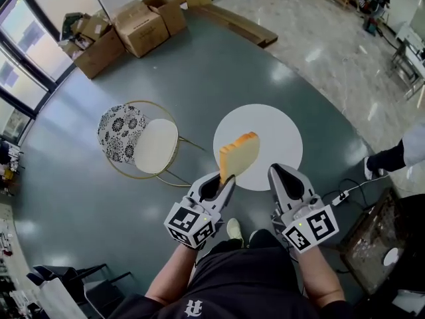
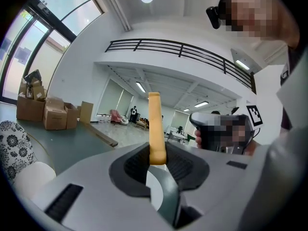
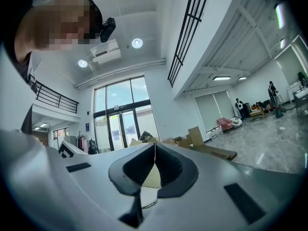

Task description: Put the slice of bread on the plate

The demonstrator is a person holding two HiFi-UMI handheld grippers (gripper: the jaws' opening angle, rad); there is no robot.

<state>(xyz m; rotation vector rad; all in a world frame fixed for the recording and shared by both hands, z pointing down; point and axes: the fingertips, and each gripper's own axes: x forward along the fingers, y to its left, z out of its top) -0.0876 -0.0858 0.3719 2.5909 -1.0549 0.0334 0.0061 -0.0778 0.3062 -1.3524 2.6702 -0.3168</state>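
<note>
Floor: smooth grey-green floor (image 1: 199,78) fills most of the head view. Glossy pale stone tiling (image 1: 319,38) adjoins it at the upper right.
Boxes: a cluster of brown cardboard boxes (image 1: 133,25) stands on the floor at the upper left, near the windows and well apart from the table.
Table: the round white tabletop (image 1: 265,128) sits mid-frame in the head view, ahead of both grippers.
Chair: a round chair (image 1: 143,141) with a gold wire frame, cream seat and black-and-white patterned back stands just left of the tabletop, not touching it.
Left claw: the grey two-jaw left gripper (image 1: 224,180) (image 2: 156,158) is held low in front of the person. Its jaws stand narrowly apart and are clamped on the lower end of the bread.
Right claw: the matching grey right gripper (image 1: 282,173) (image 3: 155,148) is beside the left gripper and apart from it. Its jaws are closed tip to tip with nothing between them. In the head view its tips lie at the near rim of the tabletop.
Task item: the slice of bread (image 1: 239,155) (image 2: 154,124), golden-brown crust with a pale yellow face, is carried in the air. It rises out of the left jaws, and the left gripper view shows it edge-on and upright. In the head view it overlaps the left rim of the tabletop and rests on no surface.
Cable: a white power strip with cord (image 1: 342,197) lies on the floor at the right.
</note>
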